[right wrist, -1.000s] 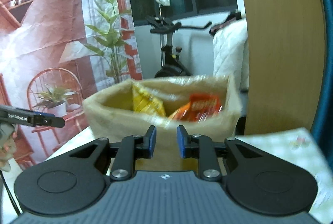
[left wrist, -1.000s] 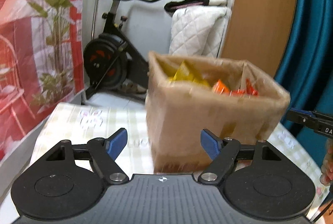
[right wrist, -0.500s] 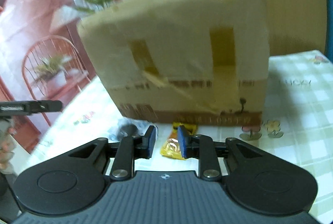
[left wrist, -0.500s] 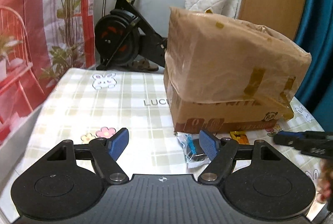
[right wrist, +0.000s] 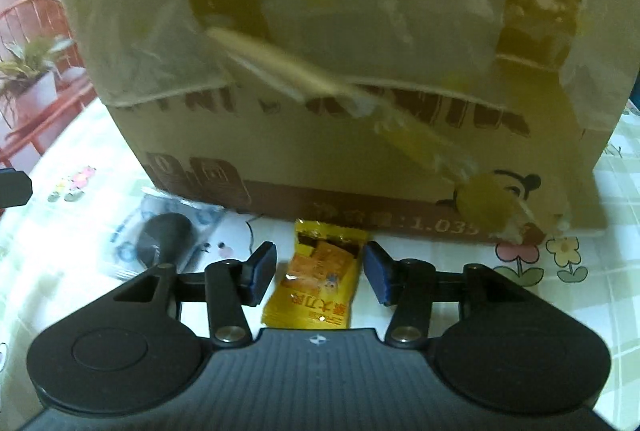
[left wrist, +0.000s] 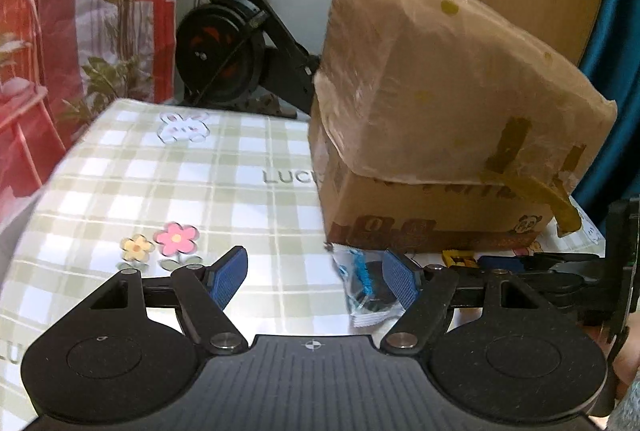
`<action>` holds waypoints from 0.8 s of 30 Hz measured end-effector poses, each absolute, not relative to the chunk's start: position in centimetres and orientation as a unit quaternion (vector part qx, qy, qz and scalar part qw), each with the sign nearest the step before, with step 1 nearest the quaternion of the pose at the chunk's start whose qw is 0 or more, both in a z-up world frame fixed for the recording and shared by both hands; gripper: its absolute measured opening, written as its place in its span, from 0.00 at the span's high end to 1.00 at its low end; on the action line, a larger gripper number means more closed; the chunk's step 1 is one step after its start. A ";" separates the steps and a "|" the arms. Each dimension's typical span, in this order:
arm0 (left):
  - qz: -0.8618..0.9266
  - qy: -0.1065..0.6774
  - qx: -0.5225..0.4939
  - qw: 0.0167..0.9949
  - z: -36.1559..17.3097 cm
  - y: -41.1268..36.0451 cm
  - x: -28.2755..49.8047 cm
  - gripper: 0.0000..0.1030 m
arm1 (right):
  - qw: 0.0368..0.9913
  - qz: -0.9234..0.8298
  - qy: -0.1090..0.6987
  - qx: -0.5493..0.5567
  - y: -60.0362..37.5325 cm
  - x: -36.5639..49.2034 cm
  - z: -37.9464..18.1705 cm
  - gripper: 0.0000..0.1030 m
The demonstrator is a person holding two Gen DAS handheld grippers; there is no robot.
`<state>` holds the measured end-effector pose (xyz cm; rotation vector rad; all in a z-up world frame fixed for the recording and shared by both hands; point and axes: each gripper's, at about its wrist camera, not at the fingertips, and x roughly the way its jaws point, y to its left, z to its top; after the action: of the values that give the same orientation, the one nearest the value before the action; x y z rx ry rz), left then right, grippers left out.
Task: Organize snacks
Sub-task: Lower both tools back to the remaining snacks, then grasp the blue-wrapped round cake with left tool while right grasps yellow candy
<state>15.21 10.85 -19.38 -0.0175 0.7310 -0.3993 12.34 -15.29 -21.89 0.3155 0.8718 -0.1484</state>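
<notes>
A tall cardboard box (left wrist: 448,135) wrapped in clear film stands on the checked tablecloth (left wrist: 168,175); its contents are hidden from here. A clear packet with a dark round snack (left wrist: 366,285) lies in front of it, just inside the right finger of my left gripper (left wrist: 316,277), which is open and low over the cloth. A yellow snack packet (right wrist: 316,281) lies at the foot of the box (right wrist: 320,71). My right gripper (right wrist: 320,273) straddles it; its jaws are opening and the pads stand clear of the packet. The clear packet (right wrist: 168,235) lies to its left.
An exercise bike (left wrist: 240,43) stands beyond the table's far edge, with a red printed backdrop (left wrist: 60,11) on the left and a teal curtain (left wrist: 616,51) on the right. The right gripper's body (left wrist: 560,271) crosses the left wrist view low on the right.
Both grippers have dropped from above the box's open top to the table in front of it. The right jaws have widened from nearly shut and now bracket the yellow packet.
</notes>
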 end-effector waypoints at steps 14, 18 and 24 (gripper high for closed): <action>-0.196 0.407 0.033 0.892 -23.7 3.4 17.9 0.25 | 0.896 -0.037 0.415 0.154 -17.3 6.9 -21.8 0.65; -0.190 0.421 0.047 0.886 -24.8 1.9 18.3 0.25 | 0.893 -0.053 0.412 0.173 -18.4 5.4 -21.8 0.65; -0.179 0.413 0.097 0.887 -25.6 0.9 16.8 0.49 | 0.894 -0.064 0.403 0.188 -18.5 4.1 -21.7 0.65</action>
<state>16.82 0.94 -25.62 0.2020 0.8594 -0.3723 4.12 -18.46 -21.72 0.3905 0.8351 -0.1319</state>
